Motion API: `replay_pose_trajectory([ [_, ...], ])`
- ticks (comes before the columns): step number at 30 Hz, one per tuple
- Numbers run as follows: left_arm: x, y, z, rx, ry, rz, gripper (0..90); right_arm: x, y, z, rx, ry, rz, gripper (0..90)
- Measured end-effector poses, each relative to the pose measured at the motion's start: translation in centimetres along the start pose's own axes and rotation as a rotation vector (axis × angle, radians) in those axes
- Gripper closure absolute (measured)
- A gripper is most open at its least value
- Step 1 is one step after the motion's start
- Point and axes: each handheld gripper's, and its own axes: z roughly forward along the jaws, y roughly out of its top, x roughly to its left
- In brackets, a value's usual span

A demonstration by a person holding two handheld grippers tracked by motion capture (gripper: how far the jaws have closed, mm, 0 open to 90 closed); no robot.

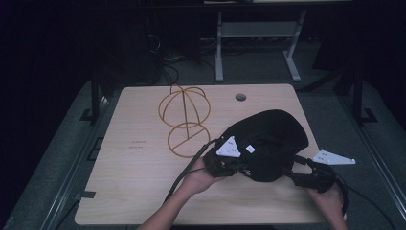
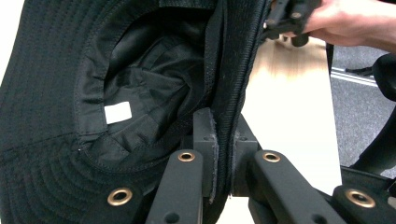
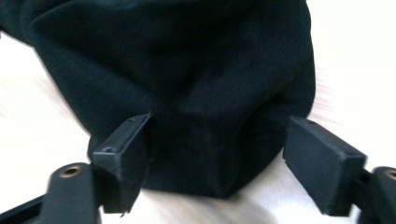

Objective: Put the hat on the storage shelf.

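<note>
Where the left hand-held gripper (image 1: 225,160) meets the black bucket hat (image 1: 268,143), its jaws are pressed together on the hat's brim, the fabric edge sandwiched tight between the two pads, as the left gripper view makes plain. From that camera the hat (image 2: 116,93) opens out to the left, showing its dark lining, a small white label (image 2: 117,112) sewn inside and a brass eyelet (image 2: 120,196) in the brim. The person's left hand (image 1: 201,177) grips the tool from below, its cable (image 1: 184,172) trailing back toward the near edge of the worktop.

On the other side, the right hand-held gripper (image 1: 299,167) sits at the hat's right edge, held by the right hand (image 1: 330,201), with its grey three-cornered plate (image 1: 334,157) sticking out to the right. In the right gripper view its jaws stand wide apart, one pad on each side of a bunched fold of the hat (image 3: 187,93); the left pad lies against the cloth, but nothing is clamped.

The hat itself lies between the two tools, on the right half of the pale wooden worktop (image 1: 134,182), toward the near side. To its left and farther back stands a gold wire stand (image 1: 184,120), a rounded cage on a ring base, just beside the hat but not touching it. A round cable hole (image 1: 241,97) sits near the worktop's far edge. Beyond, a white table frame (image 1: 258,43) stands on the dim floor.
</note>
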Motion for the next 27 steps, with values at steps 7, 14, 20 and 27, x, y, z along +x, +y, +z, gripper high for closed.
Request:
replay_pose_trajectory([
  [7, 0.1, -0.1, -0.1, -0.009, -0.001, -0.004, 85.0, 0.1, 0.0, 1.1, 0.008, 0.025, -0.047, 66.6],
  [14, 0.2, -0.2, -0.4, -0.014, 0.007, -0.006, 84.1, 0.4, -0.1, 0.7, 0.001, 0.049, -0.055, 84.0],
  [20, 0.1, 0.0, -1.2, -0.038, 0.027, -0.006, 78.8, 0.5, 0.2, -0.6, -0.044, 0.078, -0.028, 84.6],
  [27, -0.3, 0.2, -1.9, -0.024, 0.042, 0.026, 76.6, 0.9, 1.3, -2.2, -0.103, 0.083, -0.019, 85.1],
])
